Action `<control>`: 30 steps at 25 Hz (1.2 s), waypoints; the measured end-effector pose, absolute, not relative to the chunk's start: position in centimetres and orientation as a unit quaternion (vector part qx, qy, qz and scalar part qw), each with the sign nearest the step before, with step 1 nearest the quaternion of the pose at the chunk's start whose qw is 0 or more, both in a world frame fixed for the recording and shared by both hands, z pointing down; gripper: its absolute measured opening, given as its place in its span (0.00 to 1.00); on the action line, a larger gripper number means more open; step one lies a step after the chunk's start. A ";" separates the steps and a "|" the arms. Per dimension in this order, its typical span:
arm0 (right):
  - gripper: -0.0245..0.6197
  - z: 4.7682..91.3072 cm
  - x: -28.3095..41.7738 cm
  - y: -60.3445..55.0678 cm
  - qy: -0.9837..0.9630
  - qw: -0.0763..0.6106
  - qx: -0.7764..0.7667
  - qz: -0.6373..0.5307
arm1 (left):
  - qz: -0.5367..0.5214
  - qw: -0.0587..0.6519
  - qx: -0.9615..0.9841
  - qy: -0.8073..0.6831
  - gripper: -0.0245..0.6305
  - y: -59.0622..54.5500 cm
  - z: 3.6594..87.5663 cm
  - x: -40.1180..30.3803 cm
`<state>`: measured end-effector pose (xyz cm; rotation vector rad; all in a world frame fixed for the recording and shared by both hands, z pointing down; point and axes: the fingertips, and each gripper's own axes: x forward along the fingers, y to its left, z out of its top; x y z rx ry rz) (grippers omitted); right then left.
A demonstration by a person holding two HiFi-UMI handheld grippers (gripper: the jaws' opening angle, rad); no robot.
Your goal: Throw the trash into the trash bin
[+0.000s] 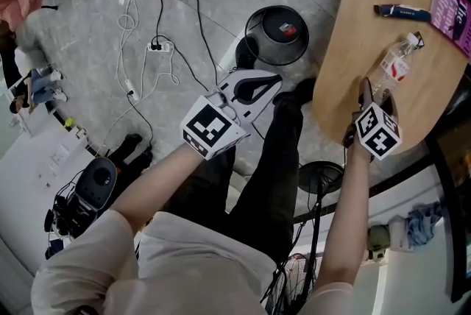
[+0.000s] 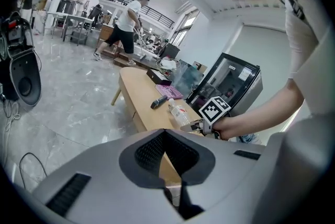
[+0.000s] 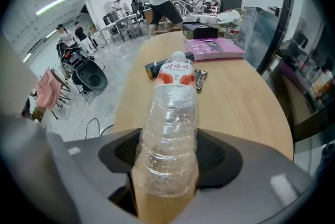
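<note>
Head view: your left gripper (image 1: 271, 82) hangs over the floor beside the black trash bin (image 1: 278, 32), its jaws together with nothing in them. Your right gripper (image 1: 377, 94) is at the near edge of the wooden bench (image 1: 360, 4), clamped on the base of a clear plastic bottle (image 1: 394, 63) whose cap end points out across the bench top. A purple book (image 1: 452, 8) lies farther along.

Left gripper view: left gripper (image 2: 168, 176) empty, jaws closed. Past it you see the bench (image 2: 137, 93), the bottle (image 2: 179, 112) and the right gripper (image 2: 196, 124) on it.

Right gripper view: right gripper (image 3: 167, 181) pads press both sides of the bottle (image 3: 170, 129). Red label near the cap. The book (image 3: 212, 47) sits beyond it on the bench (image 3: 235, 108). Whether the bottle is lifted off the wood cannot be told.
</note>
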<state>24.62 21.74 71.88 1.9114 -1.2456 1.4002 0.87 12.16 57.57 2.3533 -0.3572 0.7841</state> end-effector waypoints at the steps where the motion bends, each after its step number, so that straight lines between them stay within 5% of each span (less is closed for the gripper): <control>1: 0.53 71.7 23.7 21.4 -0.460 0.232 0.691 0.507 | 0.296 0.313 0.892 -0.137 0.05 12.0 57.5 0.5; 30: 0.53 75.9 0.8 15.5 -0.605 0.335 0.533 0.489 | 0.308 0.353 0.858 -0.211 0.05 7.9 62.8 -12.2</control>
